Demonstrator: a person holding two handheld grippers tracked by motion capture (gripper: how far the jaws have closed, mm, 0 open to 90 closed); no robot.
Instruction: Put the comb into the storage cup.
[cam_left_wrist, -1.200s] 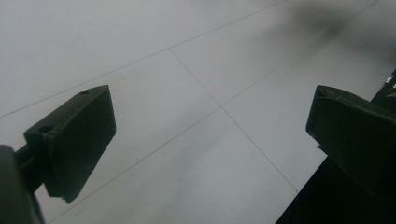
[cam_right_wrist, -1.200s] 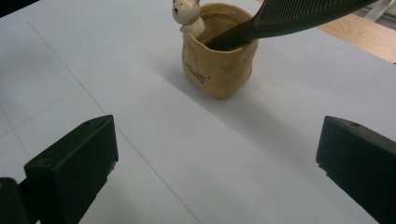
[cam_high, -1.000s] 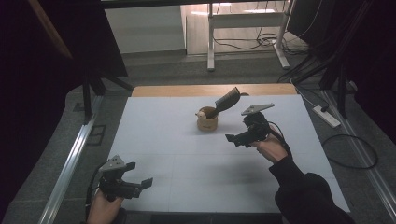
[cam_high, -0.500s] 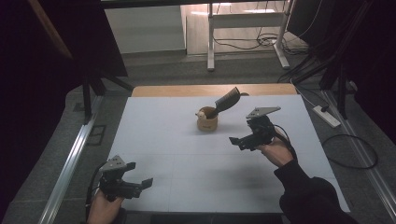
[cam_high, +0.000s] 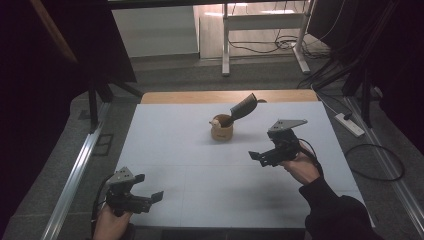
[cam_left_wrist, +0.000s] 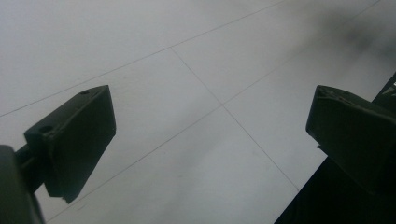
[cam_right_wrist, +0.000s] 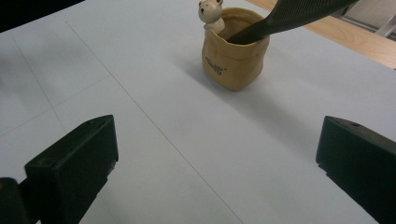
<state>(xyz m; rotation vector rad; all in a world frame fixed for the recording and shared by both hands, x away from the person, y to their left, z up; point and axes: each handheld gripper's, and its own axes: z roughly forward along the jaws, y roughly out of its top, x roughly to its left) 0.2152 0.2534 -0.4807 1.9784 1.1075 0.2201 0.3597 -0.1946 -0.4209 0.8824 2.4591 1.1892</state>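
A tan sack-shaped cup (cam_high: 222, 131) (cam_right_wrist: 235, 58) with a small bear figure (cam_right_wrist: 209, 13) on its rim stands upright at the table's far middle. A dark comb (cam_high: 243, 107) (cam_right_wrist: 299, 15) leans out of it, up and to the right. My right gripper (cam_high: 261, 155) (cam_right_wrist: 219, 168) hovers open to the right of the cup and nearer me, pointing toward it with nothing between the jaws. Close to the front left corner, my left gripper (cam_high: 150, 192) (cam_left_wrist: 205, 135) is held open above bare white table, also with nothing in it.
White paper covers the table (cam_high: 200, 170), and a wooden strip (cam_high: 200, 96) shows along the far edge. Beyond it are grey floor, a white desk frame (cam_high: 226, 45) and cables. A power strip (cam_high: 350, 125) lies on the floor to the right.
My right gripper has drawn back from the cup, toward me and slightly right. The left gripper has stayed where it was.
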